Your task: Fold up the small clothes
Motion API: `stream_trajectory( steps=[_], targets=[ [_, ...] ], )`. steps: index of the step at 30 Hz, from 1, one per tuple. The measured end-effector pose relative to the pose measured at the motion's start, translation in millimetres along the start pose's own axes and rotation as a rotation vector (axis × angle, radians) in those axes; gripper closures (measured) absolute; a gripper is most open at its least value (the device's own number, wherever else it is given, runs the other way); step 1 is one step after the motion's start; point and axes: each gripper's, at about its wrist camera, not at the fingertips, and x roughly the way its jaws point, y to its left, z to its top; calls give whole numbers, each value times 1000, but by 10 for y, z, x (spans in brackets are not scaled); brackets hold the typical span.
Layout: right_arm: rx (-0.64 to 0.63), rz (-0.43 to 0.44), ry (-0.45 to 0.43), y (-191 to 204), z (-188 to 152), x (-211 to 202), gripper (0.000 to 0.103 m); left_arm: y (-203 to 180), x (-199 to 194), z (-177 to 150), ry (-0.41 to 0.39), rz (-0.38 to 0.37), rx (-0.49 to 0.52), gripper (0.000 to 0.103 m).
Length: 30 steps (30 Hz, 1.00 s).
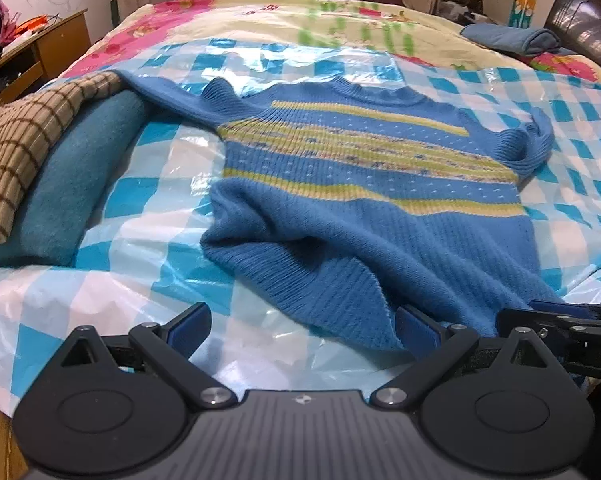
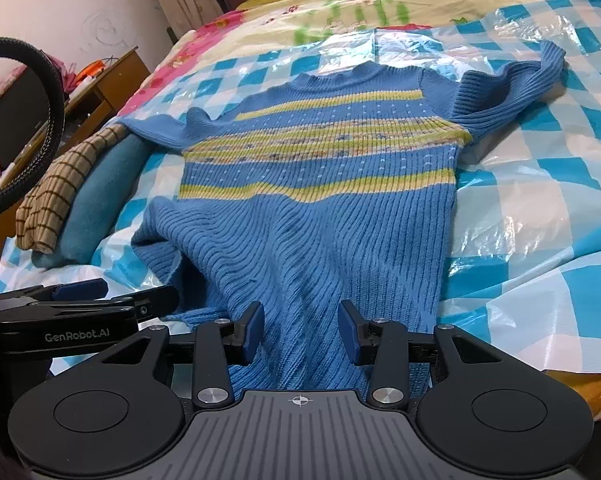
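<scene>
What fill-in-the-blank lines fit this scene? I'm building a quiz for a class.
1. The sweater is blue with ____ stripes.
2. It lies on a checked plastic sheet of white and ____.
3. The right tongs are ____, at the sweater's hem.
4. A checked brown cloth lies on a ____ blanket.

Answers: yellow-green; blue; open; teal

Sweater (image 2: 312,208) hem hidden under right gripper (image 2: 300,334) body at bottom of right wrist view; near edge not visible. Left sleeve end tucked behind checked cloth (image 1: 24,152) & teal pillow (image 1: 76,184), cuff out of sight. Left wrist view soft/blurred, esp. stripe pattern detail. Right gripper (image 1: 560,320) cut off by frame edge in left view, fingertips unreadable there. Left gripper (image 2: 80,296) seen side-on in right view, partly cropped. Desk (image 1: 40,48) clutter too small to ID. Folded blue item (image 1: 512,40) far off, type unclear.
</scene>
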Motion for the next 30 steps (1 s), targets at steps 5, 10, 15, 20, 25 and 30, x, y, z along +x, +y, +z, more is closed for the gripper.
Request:
stream_trajectory(
  steps=[5,10,15,20,25,30],
  targets=[
    [-4,6,5,6,-5,20,62,29,10,1,0,-2,-9,0],
    [-6,7,8,9,-7,27,62,-21,14,-2,2,-7,7,0],
    [-4,10,11,6,-14,35,61,-40,20,-7,5,-9,13,0],
    [-8,17,9,17,-23,25,55,-68,9,-27,5,-7,20,0],
    [-14,19,1,35,-32,-1,55,-80,-6,-36,5,-10,22,0],
    [-14,15,5,39,-34,-8,55,-84,-2,-38,6,-12,23,0]
  ],
)
